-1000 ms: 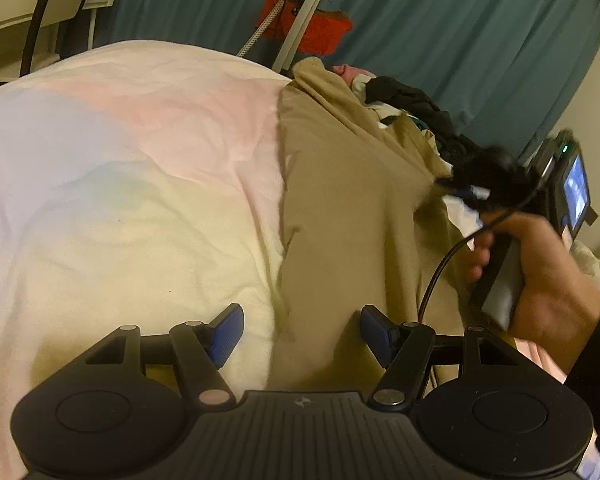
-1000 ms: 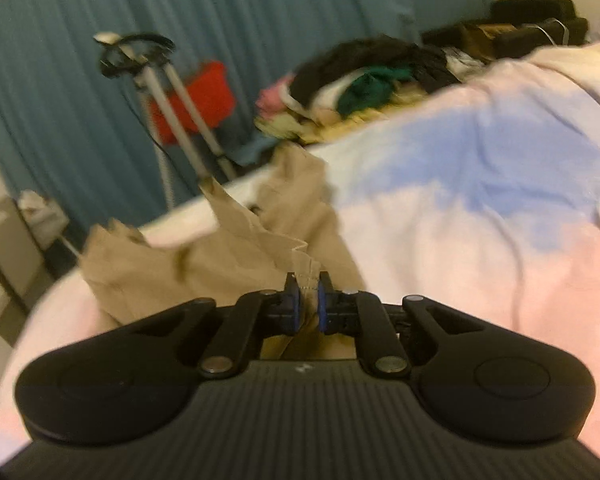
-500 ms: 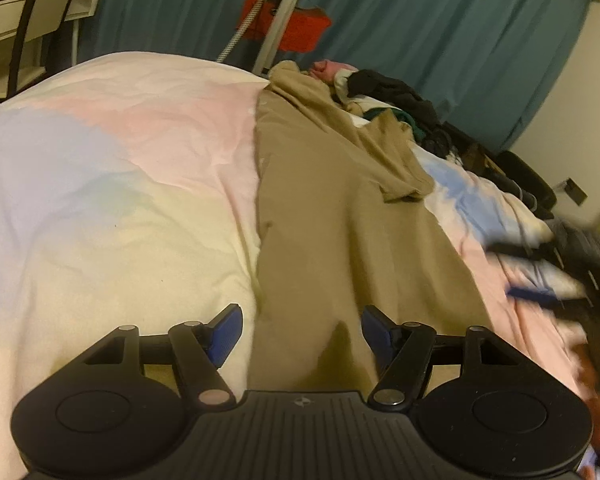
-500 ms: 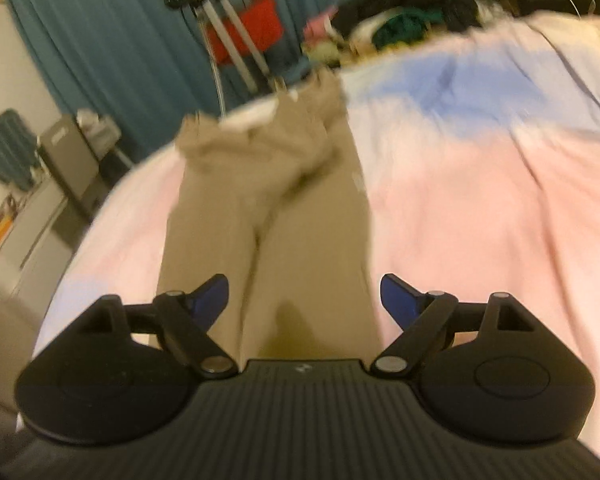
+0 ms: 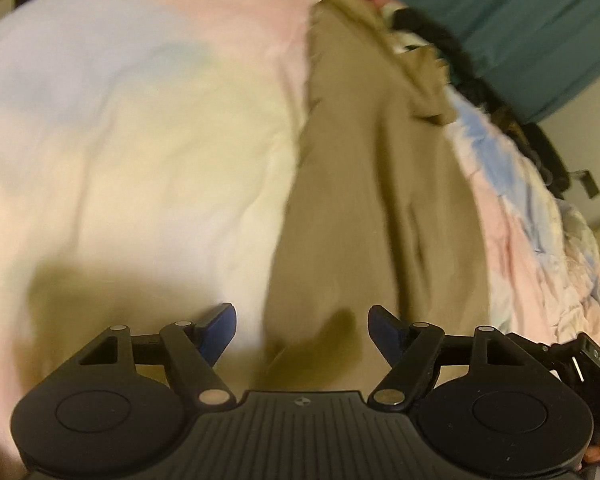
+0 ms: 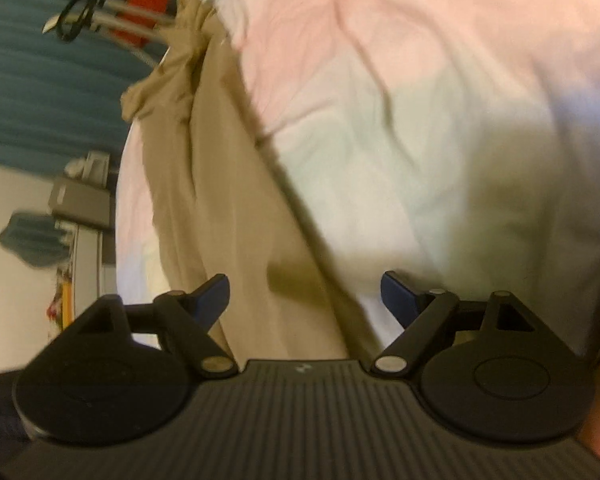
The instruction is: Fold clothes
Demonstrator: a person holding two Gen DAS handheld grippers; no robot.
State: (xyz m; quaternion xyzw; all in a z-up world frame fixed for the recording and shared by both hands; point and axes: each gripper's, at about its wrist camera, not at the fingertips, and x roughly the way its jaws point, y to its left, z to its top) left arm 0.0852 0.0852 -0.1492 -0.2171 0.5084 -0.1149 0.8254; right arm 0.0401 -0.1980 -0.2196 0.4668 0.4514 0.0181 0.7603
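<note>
A tan garment (image 5: pixel 380 200) lies stretched out lengthwise on a pastel bedspread (image 5: pixel 140 128), with a rumpled fold at its far end. My left gripper (image 5: pixel 302 326) is open and empty, low over the garment's near end. In the right wrist view the same garment (image 6: pixel 236 200) runs away from me, and my right gripper (image 6: pixel 304 296) is open and empty over its near end, with the bedspread (image 6: pixel 440 140) to the right. Part of the right gripper's body shows at the left wrist view's right edge (image 5: pixel 588 364). Both views are blurred.
A pile of dark and coloured clothes (image 5: pixel 440 40) lies at the far side of the bed. A teal curtain (image 5: pixel 520 20) hangs behind. A tripod (image 6: pixel 112 16) with a red object stands past the bed, and grey furniture (image 6: pixel 80 200) is at the left.
My right gripper let go of the garment's fold, opened, and swung down to its near end. My left gripper dropped closer to the cloth and tilted. The garment now lies flatter.
</note>
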